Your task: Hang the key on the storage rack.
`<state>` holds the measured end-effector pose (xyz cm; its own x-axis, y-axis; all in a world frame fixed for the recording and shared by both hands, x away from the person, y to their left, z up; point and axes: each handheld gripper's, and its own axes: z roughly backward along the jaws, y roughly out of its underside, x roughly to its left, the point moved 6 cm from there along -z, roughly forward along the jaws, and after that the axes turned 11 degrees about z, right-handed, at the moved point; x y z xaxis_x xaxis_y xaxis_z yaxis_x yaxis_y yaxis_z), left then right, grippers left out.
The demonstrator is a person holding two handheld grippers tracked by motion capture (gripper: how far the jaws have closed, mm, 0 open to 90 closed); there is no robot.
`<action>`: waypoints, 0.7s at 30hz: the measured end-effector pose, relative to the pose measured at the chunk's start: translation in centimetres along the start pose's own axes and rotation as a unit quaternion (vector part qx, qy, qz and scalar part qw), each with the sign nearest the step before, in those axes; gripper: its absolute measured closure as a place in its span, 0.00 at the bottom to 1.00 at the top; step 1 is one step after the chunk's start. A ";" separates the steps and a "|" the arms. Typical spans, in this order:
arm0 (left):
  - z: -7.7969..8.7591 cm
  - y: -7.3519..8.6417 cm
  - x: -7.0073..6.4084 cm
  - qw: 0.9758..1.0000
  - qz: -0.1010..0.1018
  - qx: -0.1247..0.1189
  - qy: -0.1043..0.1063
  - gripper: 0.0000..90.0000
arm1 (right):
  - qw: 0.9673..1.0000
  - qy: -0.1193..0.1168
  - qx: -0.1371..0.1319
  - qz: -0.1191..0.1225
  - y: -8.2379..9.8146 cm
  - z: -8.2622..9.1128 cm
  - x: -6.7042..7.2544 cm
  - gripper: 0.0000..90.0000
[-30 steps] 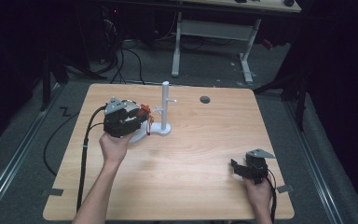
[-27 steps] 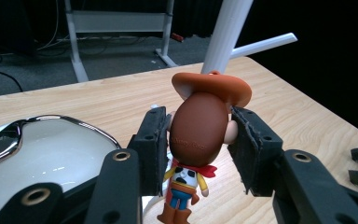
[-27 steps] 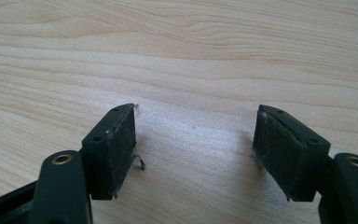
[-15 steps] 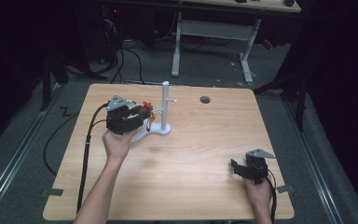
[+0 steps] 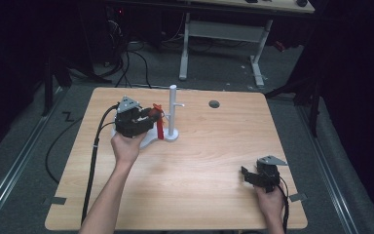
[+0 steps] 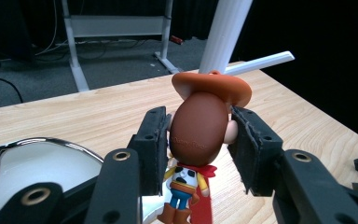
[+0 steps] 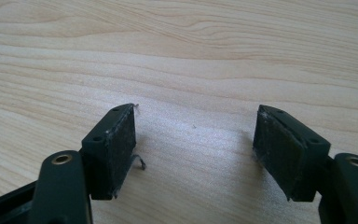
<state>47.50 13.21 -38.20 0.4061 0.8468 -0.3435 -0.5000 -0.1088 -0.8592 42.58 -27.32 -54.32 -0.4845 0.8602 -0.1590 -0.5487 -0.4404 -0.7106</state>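
Left gripper [image 6: 198, 140] clamps the head of a small cowboy figure [image 6: 199, 135], one pad on each side, jaws closed to the width of the head. The figure hangs upright beside the white post [image 5: 172, 109] of a stand [image 5: 168, 135] at the far left of the table [image 5: 199, 161], its hat [image 6: 212, 86] just below the thin side peg [image 6: 261, 61]. A red strap [image 5: 159, 127] drops from the figure toward the stand's base. Right gripper [image 7: 196, 149] rests at the near right corner, well apart from the stand, jaws wide and holding nothing, bare wood between the pads.

Risks, as judged from this moment: the head is smooth and rounded, so it may slide or swivel between the flat pads if the gripper tilts. If a loop is meant to go over the peg, it can miss the slim tip, or the hat can knock the peg. A sideways push on the post could shift the light stand, since the other gripper is not steadying it.

Hard to make out: whether the figure carries a loop on top, and whether it already touches the peg. The high view blurs the figure into a red-orange patch. The left gripper view cuts off the figure's feet and the strap's lower end. The shiny rounded object [image 6: 37, 163] at that view's lower left cannot be identified.
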 end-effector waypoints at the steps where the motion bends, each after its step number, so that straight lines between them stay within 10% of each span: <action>1: 0.0 0.0 0.2 1.000 0.003 0.001 -0.002 0.64 | 1.000 0.000 0.000 0.000 0.0 0.0 0.0 0.34; 21: -1.7 0.8 1.0 1.000 0.010 0.016 -0.015 0.64 | 1.000 0.000 0.000 0.001 0.0 0.0 0.0 0.34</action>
<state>48.81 13.05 -39.83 0.3726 0.8600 -0.3486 -0.5321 -0.1097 -0.8395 42.57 -27.33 -54.32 -0.4858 0.8594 -0.1597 -0.5482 -0.4418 -0.7101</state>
